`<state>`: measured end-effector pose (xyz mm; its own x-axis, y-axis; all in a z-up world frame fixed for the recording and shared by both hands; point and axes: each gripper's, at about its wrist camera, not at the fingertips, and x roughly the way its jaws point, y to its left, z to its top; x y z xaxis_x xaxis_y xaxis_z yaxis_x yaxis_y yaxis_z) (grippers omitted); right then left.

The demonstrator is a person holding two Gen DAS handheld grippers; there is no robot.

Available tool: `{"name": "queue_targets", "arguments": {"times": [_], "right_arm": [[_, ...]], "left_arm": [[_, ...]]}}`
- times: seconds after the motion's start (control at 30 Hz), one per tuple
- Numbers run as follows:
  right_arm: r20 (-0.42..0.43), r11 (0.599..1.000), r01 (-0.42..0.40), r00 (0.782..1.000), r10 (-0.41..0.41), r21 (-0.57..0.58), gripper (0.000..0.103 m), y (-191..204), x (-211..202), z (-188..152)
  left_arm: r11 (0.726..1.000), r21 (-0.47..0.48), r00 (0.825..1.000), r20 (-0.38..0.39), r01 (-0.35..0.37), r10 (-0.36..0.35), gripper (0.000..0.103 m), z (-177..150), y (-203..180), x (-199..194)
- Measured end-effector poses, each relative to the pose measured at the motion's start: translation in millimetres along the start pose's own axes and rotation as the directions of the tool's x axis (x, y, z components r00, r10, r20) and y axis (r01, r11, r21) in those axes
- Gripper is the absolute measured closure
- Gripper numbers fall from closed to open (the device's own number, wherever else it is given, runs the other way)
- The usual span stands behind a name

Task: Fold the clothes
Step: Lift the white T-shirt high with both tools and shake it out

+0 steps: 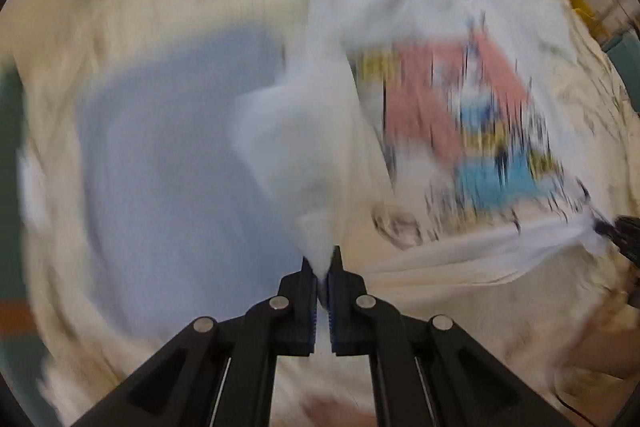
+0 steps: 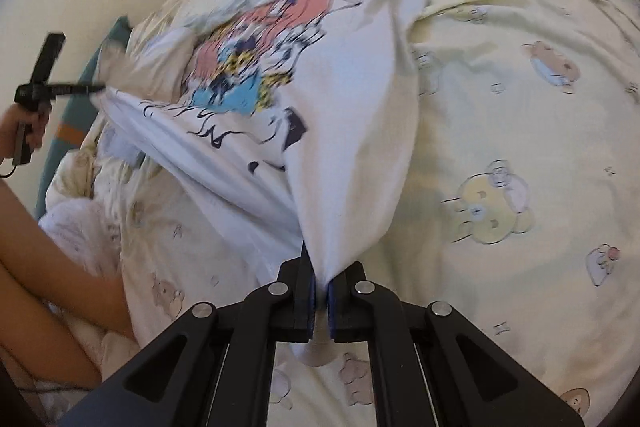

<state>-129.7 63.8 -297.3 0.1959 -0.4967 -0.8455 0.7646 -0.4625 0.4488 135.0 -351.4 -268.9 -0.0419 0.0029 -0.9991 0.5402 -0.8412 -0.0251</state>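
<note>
Gripping the white printed T-shirt (image 2: 344, 75) at two points along its edge, we have both the left tongs (image 1: 323, 269) and right tongs (image 2: 322, 277) clamped on fabric, stretching it above the bear-patterned bedsheet (image 2: 500, 147).

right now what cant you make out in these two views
- Print on the white t-shirt: motion blur smears it in both views, so the figure and lettering are unreadable.
- Shirt fabric pinched inside the left gripper and right gripper: hidden by the fingers.
- Blue-grey patch, left wrist view: too blurred to identify.
- Person's hand, right wrist view: cut off by the left edge.
- Bedspread under the shirt: covered.
</note>
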Motion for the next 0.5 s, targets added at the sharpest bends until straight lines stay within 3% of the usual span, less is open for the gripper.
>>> {"name": "queue_targets", "arguments": {"times": [0.07,0.23,0.27,0.3,0.37,0.5], "right_arm": [[-0.030,1.000,-0.029,0.999,0.029,0.009,0.099,2,4,-2],[-0.070,0.999,-0.030,0.997,0.032,0.022,0.099,2,9,-6],[-0.073,0.999,-0.027,0.997,0.029,0.023,0.099,1,10,-6],[-0.075,0.999,-0.024,0.997,0.026,0.025,0.099,1,10,-7],[-0.080,0.999,-0.018,0.997,0.021,0.028,0.099,0,11,-7],[-0.090,0.999,-0.009,0.996,0.012,0.037,0.099,-3,13,-9]], "left_arm": [[0.999,-0.026,0.994,-0.101,0.043,-0.046,0.099,-20,3,27],[0.985,-0.101,0.970,-0.182,0.142,-0.159,0.096,-37,14,74],[0.978,-0.134,0.966,-0.184,0.161,-0.184,0.087,-39,20,80],[0.970,-0.164,0.960,-0.187,0.178,-0.208,0.070,-41,26,83],[0.951,-0.234,0.952,-0.177,0.204,-0.248,0.053,-47,42,84],[0.913,-0.352,0.960,-0.108,0.208,-0.260,0.050,-56,75,81]]}}
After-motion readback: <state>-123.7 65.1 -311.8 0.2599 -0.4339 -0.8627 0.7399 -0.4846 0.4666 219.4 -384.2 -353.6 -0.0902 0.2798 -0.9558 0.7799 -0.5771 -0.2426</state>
